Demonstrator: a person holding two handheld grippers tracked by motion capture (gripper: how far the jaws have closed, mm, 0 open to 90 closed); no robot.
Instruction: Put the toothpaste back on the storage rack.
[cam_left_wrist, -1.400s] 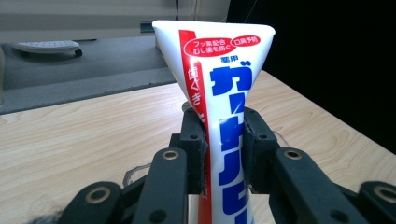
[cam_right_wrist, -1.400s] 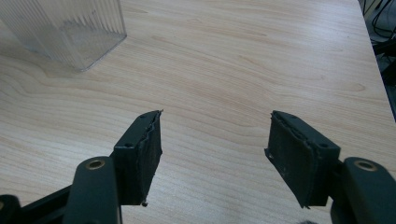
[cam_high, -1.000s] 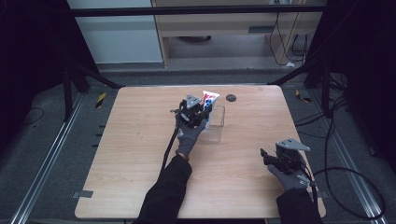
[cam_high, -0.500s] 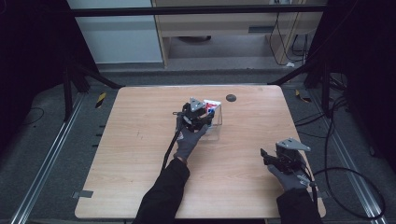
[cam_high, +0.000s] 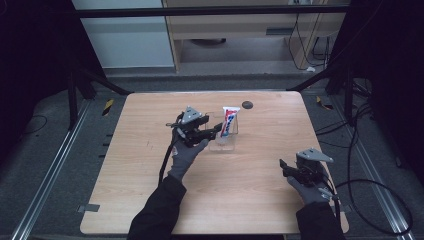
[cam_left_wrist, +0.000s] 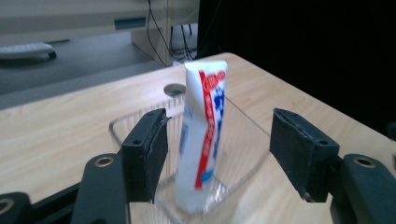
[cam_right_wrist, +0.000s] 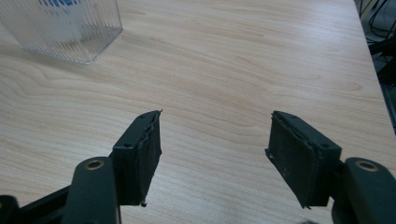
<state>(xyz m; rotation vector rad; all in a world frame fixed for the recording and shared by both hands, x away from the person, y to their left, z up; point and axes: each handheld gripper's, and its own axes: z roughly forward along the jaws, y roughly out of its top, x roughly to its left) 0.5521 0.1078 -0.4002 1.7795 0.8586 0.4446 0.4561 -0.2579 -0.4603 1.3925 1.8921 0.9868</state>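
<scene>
A white toothpaste tube (cam_high: 229, 122) with red and blue print stands tilted in a clear ribbed plastic container (cam_high: 223, 144) at the table's middle back. My left gripper (cam_high: 216, 131) hovers just left of the container and points at it. Its jaws have just been opening. In the left gripper view the tube (cam_left_wrist: 201, 135) shows between the wide jaws of the left gripper (cam_left_wrist: 219, 154), farther off and untouched by either pad. My right gripper (cam_high: 285, 167) rests near the front right of the table. In its own view the right gripper (cam_right_wrist: 215, 154) stands open over bare wood.
A small dark round disc (cam_high: 247, 104) lies on the table behind the container. The container's corner (cam_right_wrist: 70, 32) shows at the top left of the right gripper view. Cables trail over the floor on the right, beyond the table edge.
The left gripper has let go of the toothpaste tube, opened wide and drawn back to the left. The tube now stands in the container. The right gripper has not moved.
</scene>
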